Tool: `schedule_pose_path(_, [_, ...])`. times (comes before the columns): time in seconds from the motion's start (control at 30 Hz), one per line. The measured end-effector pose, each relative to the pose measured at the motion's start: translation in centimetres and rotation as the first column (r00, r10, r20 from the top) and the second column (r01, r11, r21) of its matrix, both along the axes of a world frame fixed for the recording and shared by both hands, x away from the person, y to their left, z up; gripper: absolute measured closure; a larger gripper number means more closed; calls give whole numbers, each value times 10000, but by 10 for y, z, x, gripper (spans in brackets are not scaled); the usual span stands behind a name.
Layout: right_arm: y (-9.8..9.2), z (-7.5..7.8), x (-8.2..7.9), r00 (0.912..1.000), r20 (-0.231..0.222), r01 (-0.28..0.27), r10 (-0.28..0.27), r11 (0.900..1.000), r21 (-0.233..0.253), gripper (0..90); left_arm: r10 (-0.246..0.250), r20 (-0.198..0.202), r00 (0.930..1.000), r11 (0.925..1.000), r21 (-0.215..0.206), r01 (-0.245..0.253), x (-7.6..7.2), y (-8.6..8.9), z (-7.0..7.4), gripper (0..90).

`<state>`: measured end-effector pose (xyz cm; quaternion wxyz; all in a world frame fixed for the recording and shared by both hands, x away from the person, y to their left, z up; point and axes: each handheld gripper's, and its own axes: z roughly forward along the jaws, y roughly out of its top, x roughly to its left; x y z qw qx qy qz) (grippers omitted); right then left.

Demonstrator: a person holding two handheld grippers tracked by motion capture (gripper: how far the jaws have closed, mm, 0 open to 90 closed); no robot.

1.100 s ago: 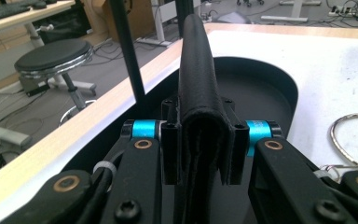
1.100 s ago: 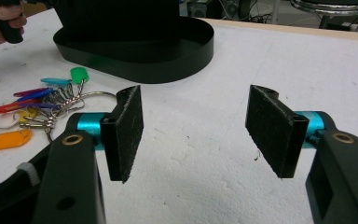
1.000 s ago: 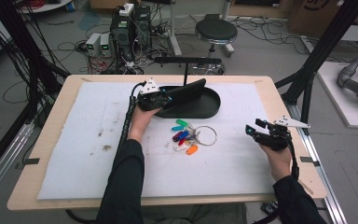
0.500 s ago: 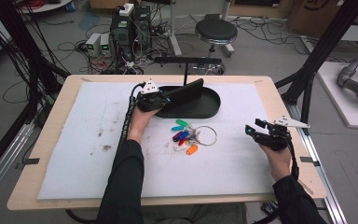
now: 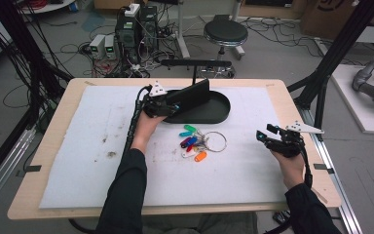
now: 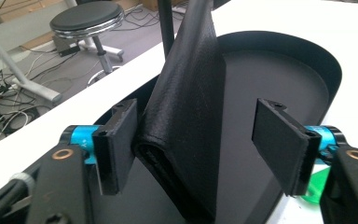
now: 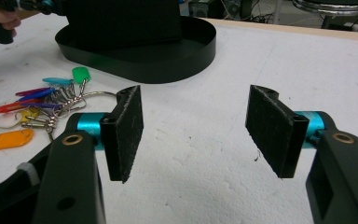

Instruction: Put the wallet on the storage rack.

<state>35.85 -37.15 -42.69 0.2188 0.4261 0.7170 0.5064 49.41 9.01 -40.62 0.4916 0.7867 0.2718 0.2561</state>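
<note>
1. Table (image 5: 53, 195): pale wooden top, rectangular, with a white, slightly pitted foam-like mat (image 5: 78, 170) over most of it; a few dark specks on the mat's left half.
2. Tray (image 5: 214, 109): black, oval, low-walled with a smooth matte floor; it sits at the far centre of the mat.
3. Black wallet (image 6: 191, 107): folded, grained like leather, flat and oblong. It stands on edge in the tray's left end, leaning and rising above the rim.
4. Left gripper (image 6: 205, 140): black body with blue collars and flat black padded jaws. The jaws are spread to either side of the wallet; one lies close against it, the other is well apart. The left hand (image 5: 148, 124) holds it at the tray's left end, forearm reaching far across the mat in a dark sleeve.
5. Right gripper (image 7: 193, 128): same build, rough-textured pads, jaws wide apart over bare mat with nothing between them. It is held near the mat's right edge, pointing left toward the centre.
6. Key ring (image 5: 214, 141): thin metal loop with coloured plastic tags (green, blue, red, white, orange), lying flat on the mat just nearer than the tray, between the two grippers.
</note>
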Motion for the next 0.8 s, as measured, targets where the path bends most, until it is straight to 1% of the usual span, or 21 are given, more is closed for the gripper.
schedule_pose_path(0.03, [0,0,0,10000,0,0,0,10000,0,374,0,0,10000,10000,0,0,0,0,0,296])
schedule_pose_path(0.07, [0,0,0,10000,5,-1,1,10000,7,374,75,120,9999,10000,14,-75,-3,1,2,296])
schedule_pose_path(0.1, [0,0,0,10000,44,1,-1,10000,-9,374,169,231,9996,9999,-30,-168,-5,2,4,273])
schedule_pose_path(0.13, [-1,0,0,10000,66,-1,1,10000,-9,374,173,246,9995,9998,-70,-172,-8,4,6,250])
schedule_pose_path(0.23, [-1,0,0,10000,48,17,-17,10000,20,373,218,453,9987,9998,33,-219,-18,8,10,250])
schedule_pose_path(0.27, [-1,0,0,10000,18,22,-22,10000,26,373,181,442,9989,9998,15,-182,-21,10,12,250])
schedule_pose_path(0.33, [-1,0,0,10000,36,2,-2,10000,-38,372,236,154,9996,9997,45,-237,-25,12,15,250])
schedule_pose_path(0.37, [-1,0,0,10000,58,11,-11,10000,-54,372,217,155,9996,9998,-36,-217,-27,13,17,250])
schedule_pose_path(0.47, [0,0,0,10000,61,32,-32,10000,-71,372,276,468,9985,9991,-322,-261,-40,17,23,250])
schedule_pose_path(0.53, [0,1,0,10000,79,51,-51,10000,-59,372,277,547,9981,9978,-611,-243,-48,21,25,250])
schedule_pose_path(0.57, [-1,1,0,10000,48,63,-63,10000,-35,372,322,580,9978,9972,-690,-282,-54,23,26,250])
schedule_pose_path(0.63, [-2,0,0,9999,88,60,-60,10000,-40,371,190,608,9980,9958,-906,-134,-63,26,28,250])
schedule_pose_path(0.7, [-1,0,0,10000,-14,27,-27,10000,-31,366,180,610,9980,9945,-1040,-116,-75,30,29,250])
schedule_pose_path(0.8, [0,0,0,10000,19,-48,48,10000,-83,364,99,530,9985,9940,-1093,-41,-94,38,29,250])
